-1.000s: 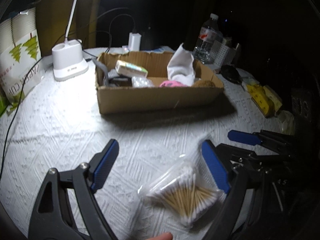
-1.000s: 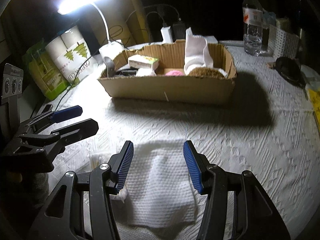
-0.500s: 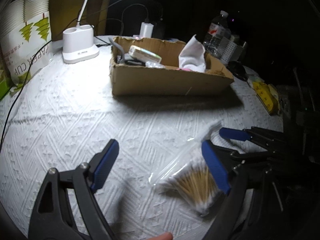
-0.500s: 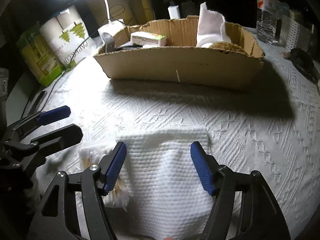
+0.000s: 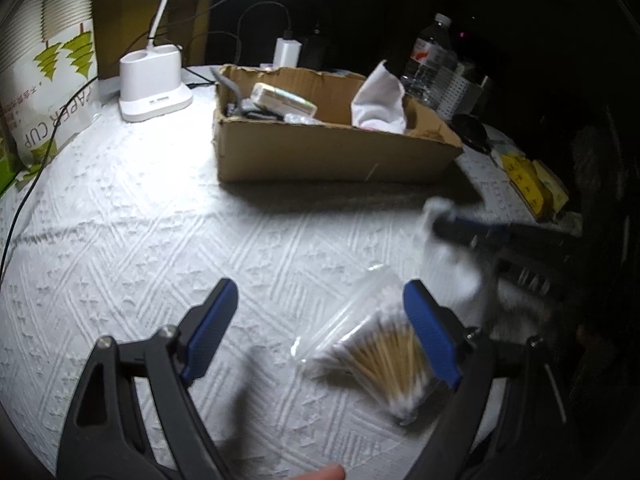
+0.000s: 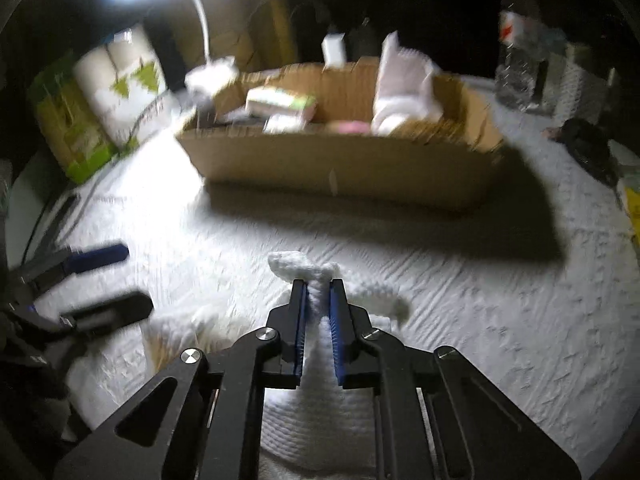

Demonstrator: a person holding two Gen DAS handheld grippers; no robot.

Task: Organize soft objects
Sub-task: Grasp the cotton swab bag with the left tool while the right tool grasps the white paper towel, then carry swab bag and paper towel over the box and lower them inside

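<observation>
My right gripper (image 6: 318,286) is shut on a white knitted cloth (image 6: 320,412), bunched between its pads and lifted off the table. In the left wrist view the right gripper (image 5: 456,236) shows blurred at the right with the white cloth (image 5: 452,276) hanging from it. My left gripper (image 5: 320,312) is open and empty above the table, with a clear bag of cotton swabs (image 5: 376,348) lying just inside its right finger. The cardboard box (image 6: 340,168) stands behind; it also shows in the left wrist view (image 5: 332,156) with a white sock (image 5: 380,100) in it.
A white lamp base (image 5: 154,80), a paper cup pack (image 5: 44,80), a water bottle (image 5: 430,60) and yellow packets (image 5: 528,188) ring the table's far side. Cables run along the left edge. The box holds a small carton (image 5: 284,100) and other items.
My right gripper has closed on the white cloth and lifted it, bunching it up. My left gripper stayed open and shifted slightly beside the cotton swab bag.
</observation>
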